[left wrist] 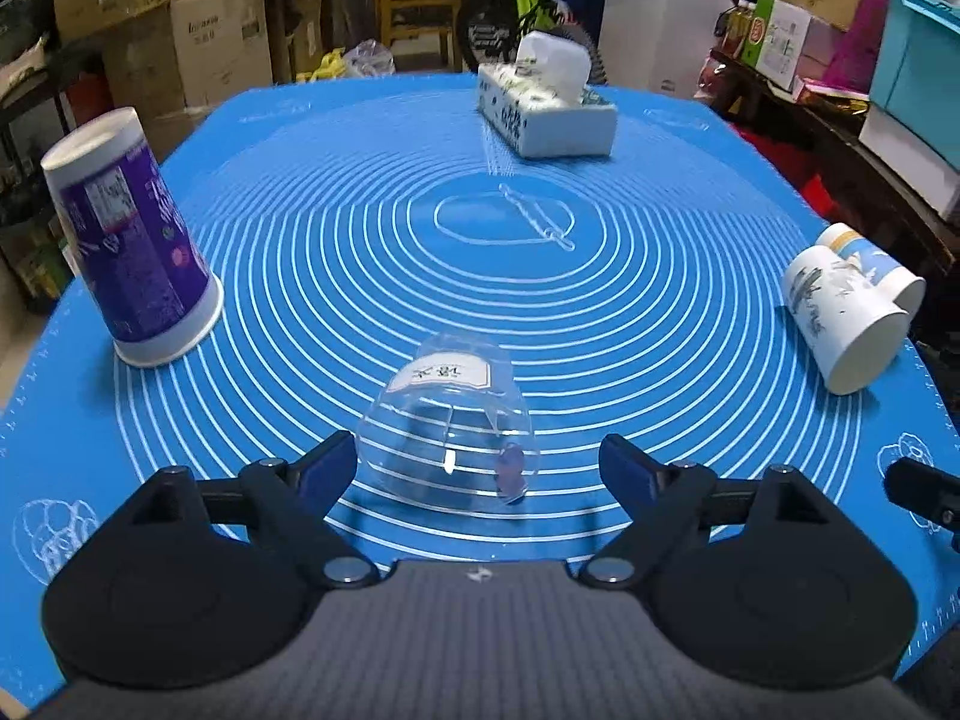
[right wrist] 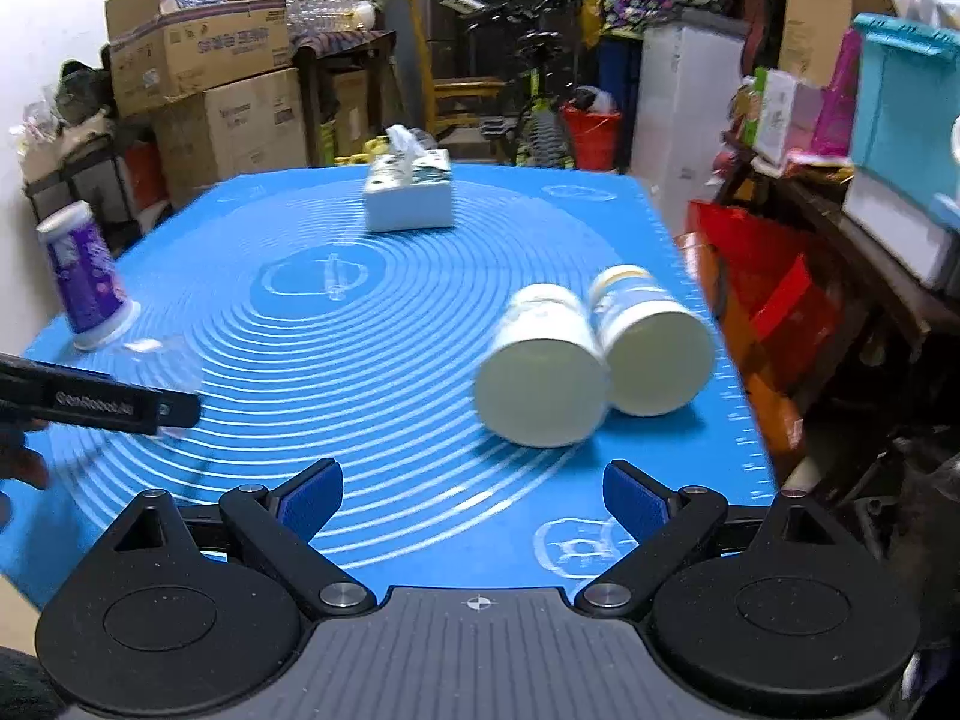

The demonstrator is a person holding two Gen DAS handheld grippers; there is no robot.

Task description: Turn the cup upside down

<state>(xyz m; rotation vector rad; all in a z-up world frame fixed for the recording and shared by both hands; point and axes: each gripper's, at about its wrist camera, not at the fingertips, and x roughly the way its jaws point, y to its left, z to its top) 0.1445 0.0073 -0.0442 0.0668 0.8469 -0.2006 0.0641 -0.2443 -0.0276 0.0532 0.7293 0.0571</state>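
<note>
A clear plastic cup (left wrist: pixel 447 429) with a white label stands upside down on the blue mat (left wrist: pixel 600 330), just ahead of my left gripper (left wrist: pixel 480 468), which is open and empty with the cup's rim between its fingertips but apart from them. A purple paper cup (left wrist: pixel 129 252) stands upside down at the left. Two white paper cups (left wrist: pixel 846 312) lie on their sides at the right. In the right wrist view my right gripper (right wrist: pixel 474 498) is open and empty, with the two lying cups (right wrist: pixel 546 366) ahead of it. The left gripper's finger (right wrist: pixel 102 399) shows at the left there.
A tissue box (left wrist: pixel 546 114) stands at the far side of the mat and shows in the right wrist view (right wrist: pixel 411 195). Cardboard boxes (left wrist: pixel 180 30), a chair, a bicycle and cluttered shelves (right wrist: pixel 840 210) surround the table. The mat's right edge (right wrist: pixel 738 390) lies close to the lying cups.
</note>
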